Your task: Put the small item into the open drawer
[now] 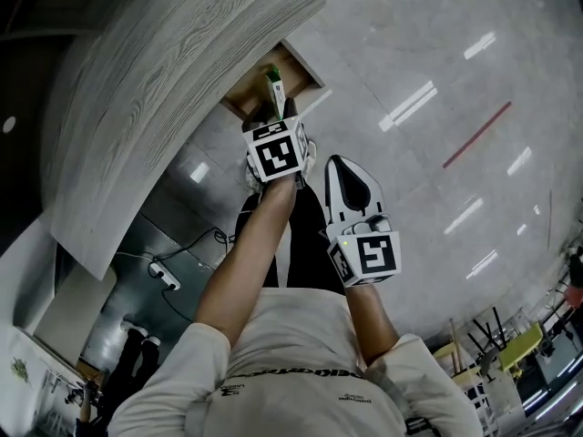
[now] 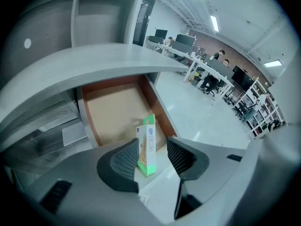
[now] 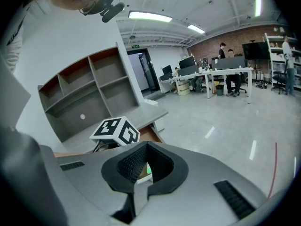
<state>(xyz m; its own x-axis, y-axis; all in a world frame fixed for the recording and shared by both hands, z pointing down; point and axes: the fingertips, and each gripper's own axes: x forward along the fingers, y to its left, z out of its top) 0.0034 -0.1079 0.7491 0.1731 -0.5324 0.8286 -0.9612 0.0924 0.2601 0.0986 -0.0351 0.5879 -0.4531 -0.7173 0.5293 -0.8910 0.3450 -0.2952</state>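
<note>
The small box (image 2: 148, 140), green and white, stands upright at the near right end of the open drawer (image 2: 113, 107), close to its right wall. I cannot tell if its foot rests fully on the brown drawer floor or partly on the pale front edge.

The left gripper (image 2: 153, 147) hangs over it with the jaws wide apart. The box is between the pads, the left pad just beside it, and neither pad presses on it. The right gripper (image 3: 146, 145) is to the right, away from the drawer, with its jaws closed on nothing.

The box looks narrow and tall, so I think it can easily fall. If the left pad brushes it while leaving, it may tip over or fall out over the front edge. The desk top (image 1: 182, 71) above could also catch it if the drawer is pushed in.

The box has a blue oval logo and a column of print, too small to read.
</note>
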